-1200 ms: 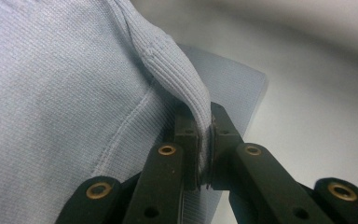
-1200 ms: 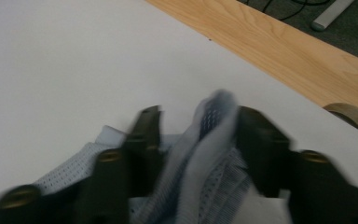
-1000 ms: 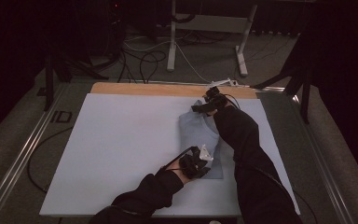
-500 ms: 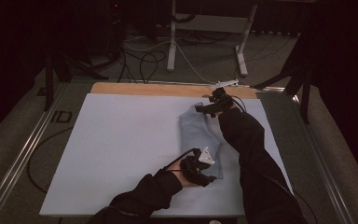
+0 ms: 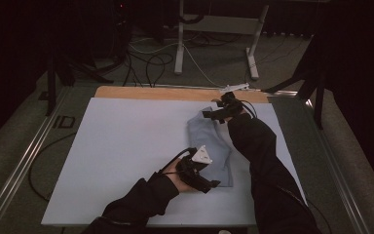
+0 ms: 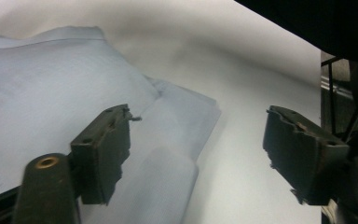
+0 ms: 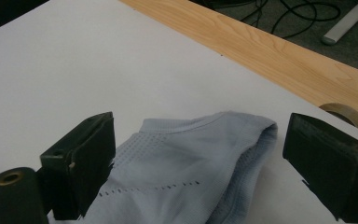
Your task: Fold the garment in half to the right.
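Observation:
A folded pale blue garment (image 5: pixel 210 141) lies on the white table cover, right of centre. My left gripper (image 5: pixel 208 182) is open at the garment's near end; in the left gripper view its jaws stand wide apart over the garment's corner (image 6: pixel 182 112), with nothing between them. My right gripper (image 5: pixel 215 113) is open at the garment's far end. The right gripper view has the garment's rounded far edge (image 7: pixel 205 140) between the spread jaws, which do not grip it.
The white cover (image 5: pixel 126 146) lies over a wooden table whose bare strip (image 5: pixel 165 92) runs along the far edge, with a round hole (image 7: pixel 345 114) in it. Cables and a white stand's legs (image 5: pixel 214 44) are on the floor beyond. Metal rails border both sides.
My left gripper has shifted slightly right along the garment's near end. My right gripper has moved a little away and up from the far end. The garment looks flatter.

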Motion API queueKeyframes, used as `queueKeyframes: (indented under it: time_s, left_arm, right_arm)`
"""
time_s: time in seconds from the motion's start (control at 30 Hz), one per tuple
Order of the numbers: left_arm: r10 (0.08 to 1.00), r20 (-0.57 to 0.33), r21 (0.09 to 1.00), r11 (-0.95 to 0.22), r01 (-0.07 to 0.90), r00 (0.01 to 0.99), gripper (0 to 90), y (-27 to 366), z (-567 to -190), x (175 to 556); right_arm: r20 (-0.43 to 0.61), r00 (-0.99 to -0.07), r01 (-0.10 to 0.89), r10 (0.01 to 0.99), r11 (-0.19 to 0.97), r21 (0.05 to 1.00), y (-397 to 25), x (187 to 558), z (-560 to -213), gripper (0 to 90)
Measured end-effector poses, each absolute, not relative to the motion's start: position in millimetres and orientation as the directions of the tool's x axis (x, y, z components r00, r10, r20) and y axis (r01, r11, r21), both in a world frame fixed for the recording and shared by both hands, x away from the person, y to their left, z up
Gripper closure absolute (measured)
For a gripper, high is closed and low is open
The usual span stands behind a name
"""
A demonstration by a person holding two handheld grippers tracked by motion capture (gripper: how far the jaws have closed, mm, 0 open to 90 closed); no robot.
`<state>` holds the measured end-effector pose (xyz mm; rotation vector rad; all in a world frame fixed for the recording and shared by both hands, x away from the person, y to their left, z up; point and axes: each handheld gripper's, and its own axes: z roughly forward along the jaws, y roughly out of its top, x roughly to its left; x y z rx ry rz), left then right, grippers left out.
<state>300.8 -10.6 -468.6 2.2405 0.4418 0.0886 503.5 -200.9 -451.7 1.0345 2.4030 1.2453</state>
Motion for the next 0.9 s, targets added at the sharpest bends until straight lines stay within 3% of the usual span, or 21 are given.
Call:
queueKeyframes:
  time_s: [0.23,0.43,0.9]
  left_arm:
    - [0.332,-0.118,0.778,-0.554,0.295,0.936,13.8,21.4,-463.1,306.1]
    - [0.353,-0.088,0.784,-0.552,0.284,0.931,1.2,43.9,-463.6,305.7]
    - [0.435,-0.084,0.782,-0.529,0.330,0.896,0.3,102.4,-469.2,301.7]
  right_arm:
    - [0.102,-0.716,0.478,0.691,0.379,0.792,-203.1,499.9,-451.2,9.2]
    - [0.098,-0.722,0.470,0.685,0.381,0.796,-204.0,496.2,-449.7,9.3]
    - [0.080,-0.740,0.452,0.668,0.406,0.795,-199.2,489.8,-450.3,9.3]
